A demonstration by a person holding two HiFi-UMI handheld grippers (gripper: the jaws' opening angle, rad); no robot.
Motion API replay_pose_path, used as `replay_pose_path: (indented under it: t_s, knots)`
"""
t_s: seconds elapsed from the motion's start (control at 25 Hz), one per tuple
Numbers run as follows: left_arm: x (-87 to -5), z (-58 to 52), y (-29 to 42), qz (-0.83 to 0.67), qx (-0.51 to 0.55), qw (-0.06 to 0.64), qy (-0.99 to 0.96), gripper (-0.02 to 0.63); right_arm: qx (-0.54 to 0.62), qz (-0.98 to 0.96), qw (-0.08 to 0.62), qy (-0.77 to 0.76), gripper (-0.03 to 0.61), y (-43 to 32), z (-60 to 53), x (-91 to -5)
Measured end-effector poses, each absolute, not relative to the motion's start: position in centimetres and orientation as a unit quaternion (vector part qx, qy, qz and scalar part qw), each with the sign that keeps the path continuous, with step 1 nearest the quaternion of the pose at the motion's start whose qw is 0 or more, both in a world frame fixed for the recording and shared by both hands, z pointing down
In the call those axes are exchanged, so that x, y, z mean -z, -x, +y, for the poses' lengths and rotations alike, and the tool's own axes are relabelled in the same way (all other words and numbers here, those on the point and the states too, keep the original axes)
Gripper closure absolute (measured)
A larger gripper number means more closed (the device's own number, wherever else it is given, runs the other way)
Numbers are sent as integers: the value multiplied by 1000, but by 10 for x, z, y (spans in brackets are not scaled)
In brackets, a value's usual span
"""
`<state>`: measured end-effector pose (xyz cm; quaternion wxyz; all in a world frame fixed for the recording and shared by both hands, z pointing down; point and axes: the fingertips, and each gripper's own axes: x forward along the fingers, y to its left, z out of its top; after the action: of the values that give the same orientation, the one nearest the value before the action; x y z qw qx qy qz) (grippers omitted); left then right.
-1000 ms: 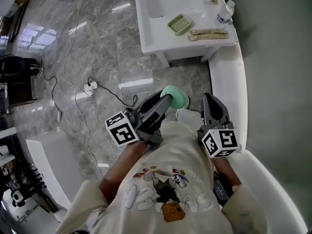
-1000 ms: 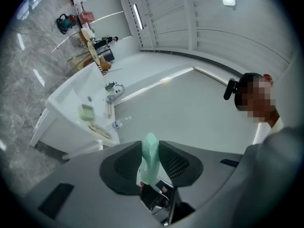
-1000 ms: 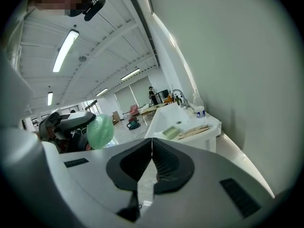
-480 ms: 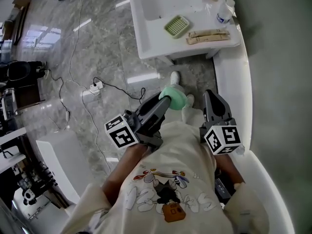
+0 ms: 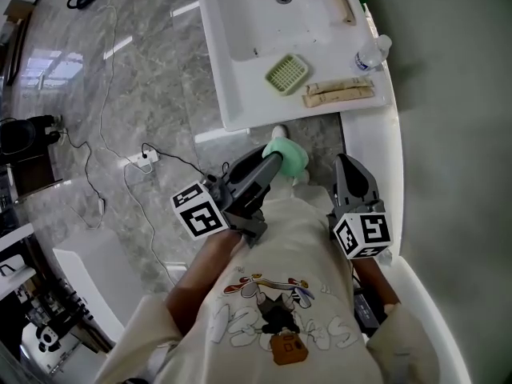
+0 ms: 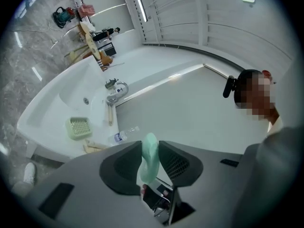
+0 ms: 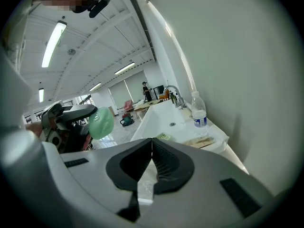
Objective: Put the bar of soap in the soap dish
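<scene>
A pale green bar of soap (image 5: 288,157) is clamped between the jaws of my left gripper (image 5: 276,160), held in front of the person's chest. In the left gripper view the soap (image 6: 150,156) stands edge-on in the left gripper (image 6: 151,148). The green slotted soap dish (image 5: 287,74) lies on the white washbasin counter (image 5: 240,110), well ahead of the soap; it also shows as the soap dish (image 6: 79,127) at lower left. My right gripper (image 5: 346,162) hangs to the right, shut with nothing in it; its jaws meet in the right gripper (image 7: 152,144) view.
A water bottle (image 5: 370,52) and beige packets (image 5: 338,94) lie right of the dish. The basin bowl (image 5: 276,10) sits behind. A white tub rim (image 5: 400,150) runs along the right. Cables and a power strip (image 5: 146,152) cross the marble floor at left.
The washbasin counter and the dish have slid lower in the head view, nearer the grippers. Both grippers keep their pose, and the left still holds the soap.
</scene>
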<state>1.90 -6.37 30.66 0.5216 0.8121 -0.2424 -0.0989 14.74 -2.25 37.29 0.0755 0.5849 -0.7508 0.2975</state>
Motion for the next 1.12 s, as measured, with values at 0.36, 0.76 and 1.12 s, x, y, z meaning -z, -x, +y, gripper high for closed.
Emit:
replay_pose_path:
  t_s: [0.36, 0.76, 1.12]
  knots:
    - [-319, -145, -9, -234, 99, 528, -810, 488, -279, -765, 90, -573, 571, -126, -106, -369]
    - [-338, -212, 8, -220, 104, 550, -799, 488, -282, -763, 98, -574, 571, -103, -162, -371]
    - [-358, -240, 1, -211, 79, 560, -797, 488, -340, -749, 99, -560, 571, -101, -174, -389]
